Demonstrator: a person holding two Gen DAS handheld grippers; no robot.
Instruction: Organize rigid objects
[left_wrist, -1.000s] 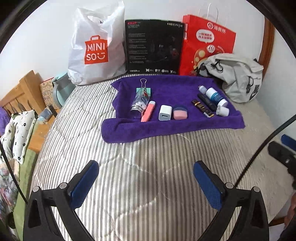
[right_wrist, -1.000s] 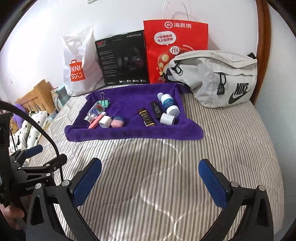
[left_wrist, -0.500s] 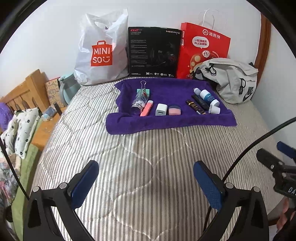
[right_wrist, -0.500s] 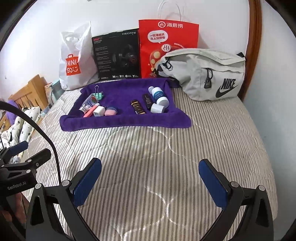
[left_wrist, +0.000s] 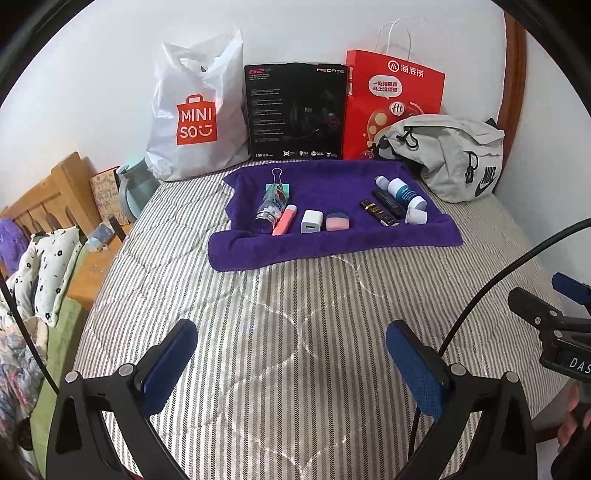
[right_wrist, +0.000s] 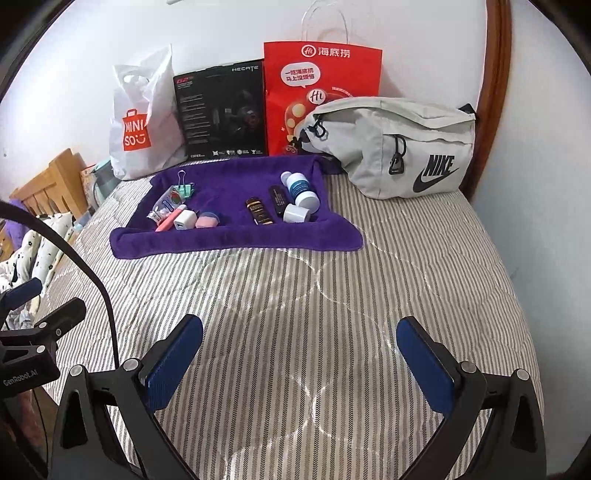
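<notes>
Nine small items lie on one purple towel (left_wrist: 332, 243) atop a striped mattress (left_wrist: 295, 314): a binder clip (left_wrist: 281, 184), toothpaste tube (left_wrist: 271, 205), pink stick (left_wrist: 284, 220), white charger (left_wrist: 311, 221), pink case (left_wrist: 337, 221), two dark tubes (left_wrist: 378, 212), a blue-labelled bottle (left_wrist: 400, 190) and white cap (left_wrist: 416, 216). The left gripper (left_wrist: 291, 363) and right gripper (right_wrist: 301, 360) hover spread wide and empty, well short of the towel.

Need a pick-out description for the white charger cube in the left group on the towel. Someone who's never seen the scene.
Find the purple towel spread on the striped bed, in front of the black box. In its left cluster, the white charger cube sits between a pink stick and a round pink tin. It is the only white, square-edged block in that cluster.
</notes>
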